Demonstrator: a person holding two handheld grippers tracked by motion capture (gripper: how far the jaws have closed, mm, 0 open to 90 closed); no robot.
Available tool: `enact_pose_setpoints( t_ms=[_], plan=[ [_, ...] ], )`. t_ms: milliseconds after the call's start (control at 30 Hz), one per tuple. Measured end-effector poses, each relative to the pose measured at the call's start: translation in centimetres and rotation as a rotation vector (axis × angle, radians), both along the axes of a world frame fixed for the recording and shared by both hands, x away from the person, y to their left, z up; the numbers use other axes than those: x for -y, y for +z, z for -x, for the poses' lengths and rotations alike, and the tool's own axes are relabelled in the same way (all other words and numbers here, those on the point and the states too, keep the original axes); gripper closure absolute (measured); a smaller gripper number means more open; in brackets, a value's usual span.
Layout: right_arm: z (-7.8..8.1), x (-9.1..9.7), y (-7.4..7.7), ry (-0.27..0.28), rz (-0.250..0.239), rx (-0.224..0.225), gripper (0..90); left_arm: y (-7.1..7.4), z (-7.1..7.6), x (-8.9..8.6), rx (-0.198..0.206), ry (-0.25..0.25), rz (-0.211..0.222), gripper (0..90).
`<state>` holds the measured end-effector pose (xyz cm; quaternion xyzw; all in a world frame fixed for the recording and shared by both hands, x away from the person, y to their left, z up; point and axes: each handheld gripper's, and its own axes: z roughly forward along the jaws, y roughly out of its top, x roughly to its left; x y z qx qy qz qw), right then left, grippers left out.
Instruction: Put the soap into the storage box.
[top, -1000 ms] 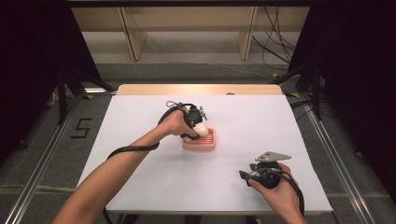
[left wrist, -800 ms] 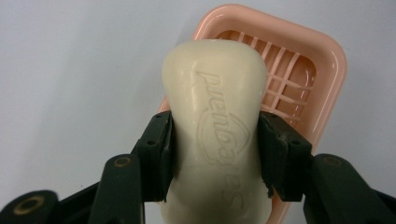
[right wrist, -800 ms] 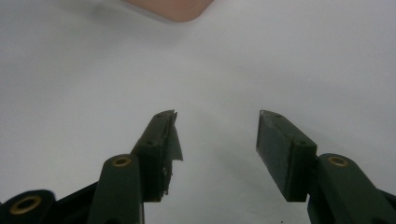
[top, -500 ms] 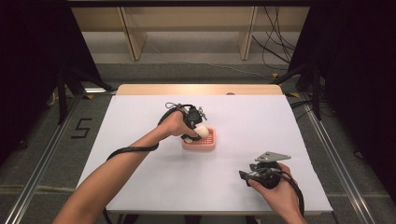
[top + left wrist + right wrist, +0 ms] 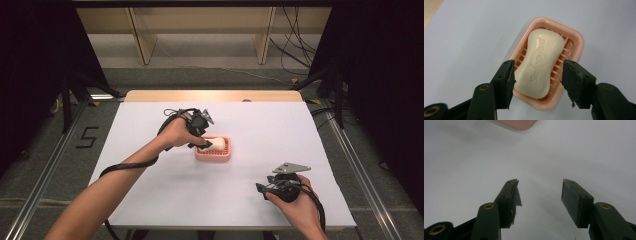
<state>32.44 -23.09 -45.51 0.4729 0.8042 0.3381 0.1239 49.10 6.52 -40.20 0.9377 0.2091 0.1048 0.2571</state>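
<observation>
The bar of soap (image 5: 539,62) is cream-white, oval with a slight waist, smooth and glossy, and it carries a raised brand word and a shield mark pressed into its top face; the lettering runs along its length and is too soft to read with certainty. It lies flat in the soap dish (image 5: 575,37), a pale pink plastic tray with rounded corners, a raised rim and thin ribs across its floor. The soap covers most of that floor, so the ribs show only along its sides.

In the high view the soap (image 5: 216,143) sits toward the left end of the dish (image 5: 225,155), which stands near the middle of the white table (image 5: 150,185).

The left gripper (image 5: 537,83) hangs just over the near end of the dish. Its jaws have just been opening and now stand apart, one on each side of the soap, with a clear gap between each pad and the bar, so nothing is clamped. In the high view the left hand (image 5: 175,132) holds it just left of the dish.

The right gripper (image 5: 540,200) points at bare table with its jaws apart and nothing between them. In the high view it (image 5: 261,189) rests in the right hand (image 5: 295,202) near the table's front right, well apart from the dish.
</observation>
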Motion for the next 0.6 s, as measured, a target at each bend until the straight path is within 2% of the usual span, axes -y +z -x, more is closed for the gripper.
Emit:
enact_pose_setpoints(
  t_ms=[33, 67, 100, 133, 200, 233, 267, 300, 333, 367, 400, 500, 533, 567, 600],
  plan=[
    [0.0, 0.0, 0.0, 0.000, 0.000, 0.000, 47.7, 0.0, 0.0, 0.0, 0.000, 0.000, 0.000, 42.6],
    [0.0, -0.1, -0.1, -0.004, -0.008, 0.001, 47.7, 0.2, 0.8, -0.8, 0.007, 0.018, 0.021, 41.8],
    [-0.1, 0.0, -0.1, -0.003, -0.002, 0.003, 47.7, 0.4, 1.1, -1.3, 0.014, 0.010, 0.014, 41.5],
    [-0.1, 0.0, -0.2, -0.005, 0.004, 0.005, 47.7, 0.4, 1.5, -1.8, 0.013, 0.029, 0.031, 41.0],
    [-0.1, 0.0, -0.1, -0.004, 0.005, 0.008, 47.7, 0.5, 1.9, -2.4, 0.018, 0.036, 0.036, 40.5],
    [0.0, -0.1, -0.1, -0.001, -0.015, -0.002, 47.7, 0.5, 2.2, -2.9, 0.014, 0.047, 0.041, 40.0],
    [-0.2, 0.0, -0.2, 0.022, 0.007, 0.028, 47.7, 0.6, 2.8, -3.8, 0.025, 0.065, 0.051, 39.2],
    [-0.2, 0.0, -0.2, 0.022, 0.007, 0.028, 47.7, 0.6, 2.8, -3.8, 0.025, 0.065, 0.051, 39.0],
    [-0.1, -0.2, -0.1, 0.003, 0.000, -0.001, 47.6, 0.5, 3.5, -4.9, 0.033, 0.085, 0.061, 38.8],
    [-0.1, -0.2, -0.1, 0.003, 0.000, -0.001, 47.6, 0.5, 3.5, -4.9, 0.033, 0.085, 0.061, 38.7],
    [-0.1, -0.2, -0.2, 0.008, 0.004, 0.010, 47.6, 0.3, 4.2, -5.8, 0.034, 0.106, 0.083, 38.6],
    [-0.1, -0.3, -0.2, 0.008, 0.004, 0.006, 47.7, 0.0, 5.0, -6.7, 0.040, 0.125, 0.096, 38.0],
    [-0.1, -0.4, -0.1, 0.010, 0.003, 0.002, 47.6, -0.3, 5.7, -7.6, 0.034, 0.153, 0.112, 38.0],
    [-0.1, -0.4, -0.1, 0.010, 0.003, 0.002, 47.6, -0.3, 5.7, -7.6, 0.034, 0.153, 0.112, 37.9],
    [-0.2, -0.3, -0.1, 0.016, 0.010, 0.012, 47.7, -0.7, 6.5, -8.4, 0.028, 0.169, 0.120, 37.7]
  ],
)
